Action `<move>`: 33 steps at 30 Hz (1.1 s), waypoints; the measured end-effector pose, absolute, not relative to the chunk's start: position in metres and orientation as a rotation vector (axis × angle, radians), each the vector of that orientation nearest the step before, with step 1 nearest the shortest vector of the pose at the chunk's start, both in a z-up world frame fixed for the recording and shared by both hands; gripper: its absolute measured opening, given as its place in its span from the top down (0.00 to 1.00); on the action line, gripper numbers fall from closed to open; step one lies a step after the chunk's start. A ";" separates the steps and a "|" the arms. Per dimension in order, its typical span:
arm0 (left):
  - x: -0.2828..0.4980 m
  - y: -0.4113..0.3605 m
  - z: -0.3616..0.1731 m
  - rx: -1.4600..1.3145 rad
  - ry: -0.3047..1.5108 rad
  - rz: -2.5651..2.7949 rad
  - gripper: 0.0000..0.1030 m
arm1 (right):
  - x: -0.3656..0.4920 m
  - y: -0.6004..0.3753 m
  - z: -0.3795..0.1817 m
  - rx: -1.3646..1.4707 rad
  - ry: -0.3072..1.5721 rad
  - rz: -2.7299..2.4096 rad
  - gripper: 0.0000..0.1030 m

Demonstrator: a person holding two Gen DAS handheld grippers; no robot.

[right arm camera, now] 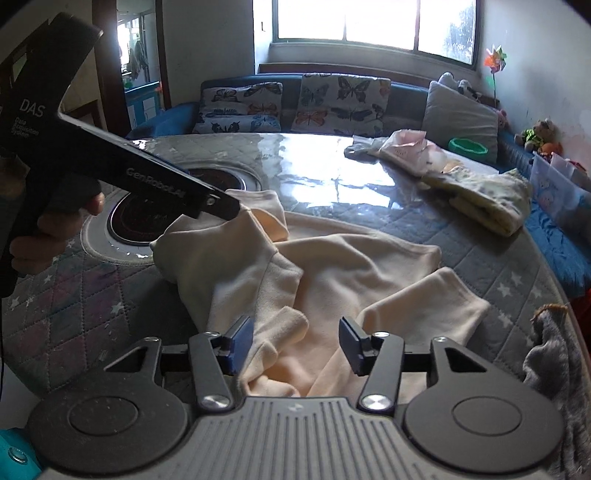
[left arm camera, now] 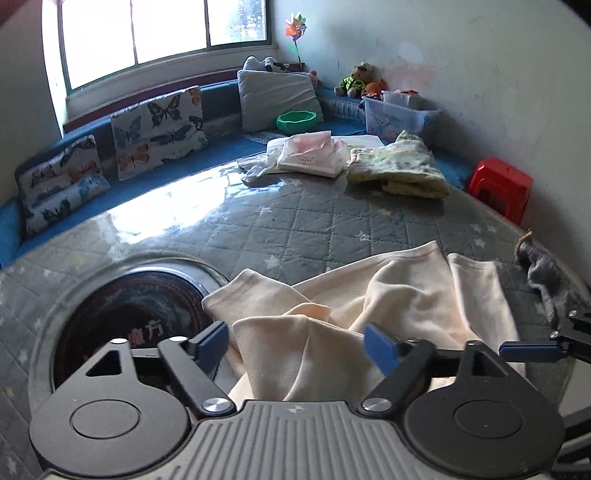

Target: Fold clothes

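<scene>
Lower centre of both views, crumpled cream cotton garment lies btwn your wide-open right gripper & equally wide left gripper; right's nearer imo.

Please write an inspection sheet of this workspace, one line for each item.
Surface: grey quilted cover with stars, round stove inset.
Job's things: crumpled cream garment, unfolded.
Clutter: yellow folded cloth, pink packet, grey cloth at the edge.
Grippers: left tool open over the garment; right tool open over it.
Cables: nothing seen.
Surroundings: butterfly cushions, window, red stool.
</scene>
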State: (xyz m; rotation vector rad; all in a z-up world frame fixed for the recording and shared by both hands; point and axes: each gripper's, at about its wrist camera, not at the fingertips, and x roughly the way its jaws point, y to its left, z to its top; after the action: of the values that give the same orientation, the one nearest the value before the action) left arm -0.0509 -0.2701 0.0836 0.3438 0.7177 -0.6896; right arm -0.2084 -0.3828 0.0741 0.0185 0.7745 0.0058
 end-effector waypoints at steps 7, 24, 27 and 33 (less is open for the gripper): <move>-0.048 -0.285 0.083 0.356 0.702 -0.693 0.12 | -0.207 -0.376 0.069 0.018 0.787 0.026 0.43; -0.036 -0.287 0.049 0.385 0.778 -0.707 0.33 | -0.214 -0.359 0.062 -0.018 0.801 0.118 0.49; -0.037 -0.285 0.045 0.390 0.787 -0.706 0.34 | -0.211 -0.366 0.068 0.008 0.770 0.080 0.49; -0.039 -0.280 0.036 0.399 0.811 -0.700 0.35 | -0.205 -0.375 0.060 0.046 0.793 0.049 0.49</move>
State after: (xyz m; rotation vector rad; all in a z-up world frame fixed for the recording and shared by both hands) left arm -0.0391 -0.2804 0.0359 0.3995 0.8110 -0.7004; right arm -0.2054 -0.3750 0.0602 0.0458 0.7932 0.0493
